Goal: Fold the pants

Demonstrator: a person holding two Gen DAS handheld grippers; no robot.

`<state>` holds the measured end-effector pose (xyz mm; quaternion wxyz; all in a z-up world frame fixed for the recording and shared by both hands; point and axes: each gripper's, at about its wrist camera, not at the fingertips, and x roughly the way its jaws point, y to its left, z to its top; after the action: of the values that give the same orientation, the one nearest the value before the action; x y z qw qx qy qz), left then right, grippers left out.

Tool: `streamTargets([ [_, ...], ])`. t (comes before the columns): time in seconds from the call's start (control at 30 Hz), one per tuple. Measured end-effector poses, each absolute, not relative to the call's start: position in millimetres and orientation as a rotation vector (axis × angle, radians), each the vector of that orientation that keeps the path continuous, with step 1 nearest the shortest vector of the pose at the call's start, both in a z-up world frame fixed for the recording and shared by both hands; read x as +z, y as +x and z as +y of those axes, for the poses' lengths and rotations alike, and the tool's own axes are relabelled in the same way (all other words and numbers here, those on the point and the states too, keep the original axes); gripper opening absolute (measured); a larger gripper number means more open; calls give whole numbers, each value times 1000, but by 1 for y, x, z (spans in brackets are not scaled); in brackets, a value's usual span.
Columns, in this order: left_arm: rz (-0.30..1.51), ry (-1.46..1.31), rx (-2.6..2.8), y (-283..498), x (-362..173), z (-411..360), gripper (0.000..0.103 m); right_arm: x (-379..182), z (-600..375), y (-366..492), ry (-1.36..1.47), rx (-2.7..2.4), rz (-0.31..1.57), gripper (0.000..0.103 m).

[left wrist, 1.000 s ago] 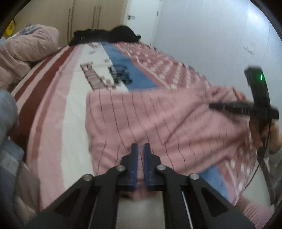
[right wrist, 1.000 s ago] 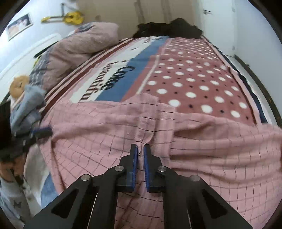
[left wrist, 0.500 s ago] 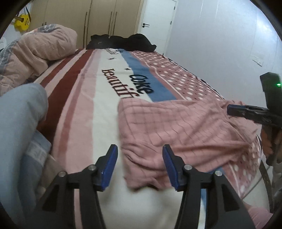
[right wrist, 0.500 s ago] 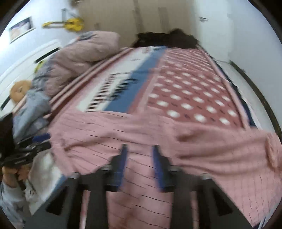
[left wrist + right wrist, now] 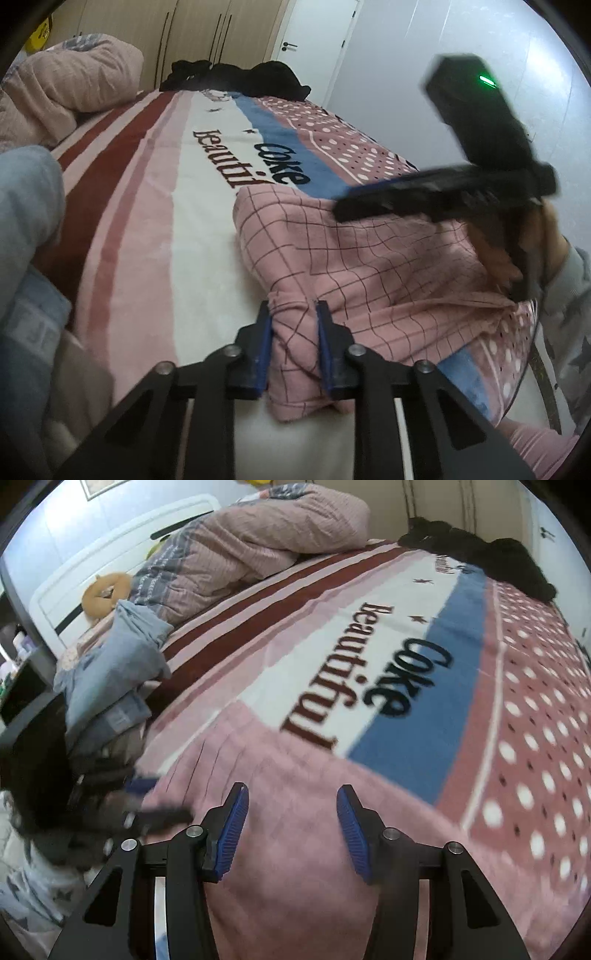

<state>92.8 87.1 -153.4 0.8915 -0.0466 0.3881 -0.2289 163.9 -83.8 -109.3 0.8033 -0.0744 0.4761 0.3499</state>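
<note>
Pants (image 5: pixel 362 273) motion-blurred in right view, far side behind right gripper (image 5: pixel 373 203).

My right gripper (image 5: pixel 291 827) hangs spread wide above the blurred pink pants (image 5: pixel 295 775) at the near edge of the bedspread (image 5: pixel 332 635); folded denim (image 5: pixel 110 672) lies at its left edge.

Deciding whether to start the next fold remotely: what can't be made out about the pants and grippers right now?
- Left wrist view: near edge of the pink checked pants drops behind the left gripper; whether the pads pinch the bunched cloth is unclear.
- Left wrist view: the blurred right gripper covers the far side.
- Right wrist view: motion blur smears the pants; layers unreadable.
</note>
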Motion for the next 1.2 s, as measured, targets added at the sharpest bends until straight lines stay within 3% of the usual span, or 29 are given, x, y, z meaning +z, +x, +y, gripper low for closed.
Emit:
streamTargets([
  [0.07, 805, -108, -482, 89, -154, 91, 15, -112, -70, 173, -173, 796, 1020, 62],
  [0.23, 799, -129, -489, 78, -155, 97, 11, -128, -38, 186, -213, 933, 1093, 61],
  [0.3, 796, -136, -475, 75, -155, 99, 9, -132, -30, 182, -220, 971, 1106, 31],
  [0.33, 795, -138, -469, 74, -155, 100, 8, -134, -27, 179, -240, 968, 1099, 7],
  [0.5, 781, -156, -450, 62, -154, 103, 6, -134, -27, 173, -253, 852, 1017, 4],
  [0.8, 811, -171, -427, 48, -152, 110, 5, -137, -23, 176, -270, 769, 1031, 4],
  [0.9, 786, -191, -417, 54, -143, 115, 10, -136, -25, 175, -259, 780, 1028, 4],
  [0.97, 765, -189, -402, 59, -136, 115, 23, -137, -27, 175, -240, 784, 1030, 4],
  [1.03, 761, -190, -377, 70, -134, 114, 24, -136, -30, 175, -222, 796, 1030, 4],
  [1.13, 791, -213, -358, 87, -140, 113, 24, -136, -33, 174, -216, 798, 1027, 4],
  [1.2, 809, -202, -329, 94, -145, 110, 9, -137, -33, 172, -215, 799, 1025, 4],
])
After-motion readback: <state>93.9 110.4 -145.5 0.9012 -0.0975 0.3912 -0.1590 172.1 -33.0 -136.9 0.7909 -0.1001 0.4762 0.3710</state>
